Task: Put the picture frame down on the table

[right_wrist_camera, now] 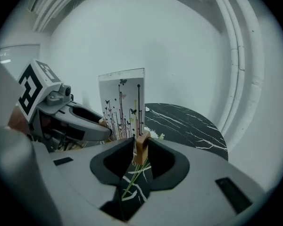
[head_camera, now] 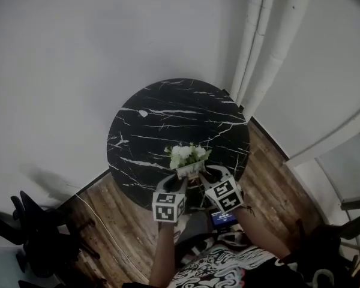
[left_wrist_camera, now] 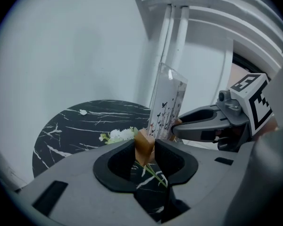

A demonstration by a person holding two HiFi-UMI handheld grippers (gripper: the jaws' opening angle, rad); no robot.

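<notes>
White wall (head_camera: 78, 53) fills the back, wood floor (head_camera: 117, 215) below it. Round black marble table (head_camera: 168, 119) sits in the corner. 2 white pipes (head_camera: 270, 41) run up the wall just behind its far right edge. Dark office chair (head_camera: 36, 227) is on the floor, well off the table's near left.

Both grippers are over the table's near edge, side by side. Left gripper (head_camera: 181, 182) and right gripper (head_camera: 205, 174) each take 1 end of the picture frame (head_camera: 190, 170).

The frame is upright: a clear panel with printed stems and butterflies (left_wrist_camera: 169, 102) on a wooden base (left_wrist_camera: 144, 145).

Left gripper view: jaws (left_wrist_camera: 145, 149) are pinched on the wooden base, pads tight on both sides. The right gripper (left_wrist_camera: 179, 124) comes in from the right at the panel's foot.

Right gripper view: same story, jaws (right_wrist_camera: 141, 149) clamped on the base block (right_wrist_camera: 141, 146), panel (right_wrist_camera: 122, 102) just beyond it. The left gripper (right_wrist_camera: 104, 126) is at the panel's left.

The frame is over the near edge of the table. Can't tell if the base touches the top.

White flowers (head_camera: 188, 155) sit at the frame's far side. Thin green stems (left_wrist_camera: 153, 173) show under the base between the jaws.
</notes>
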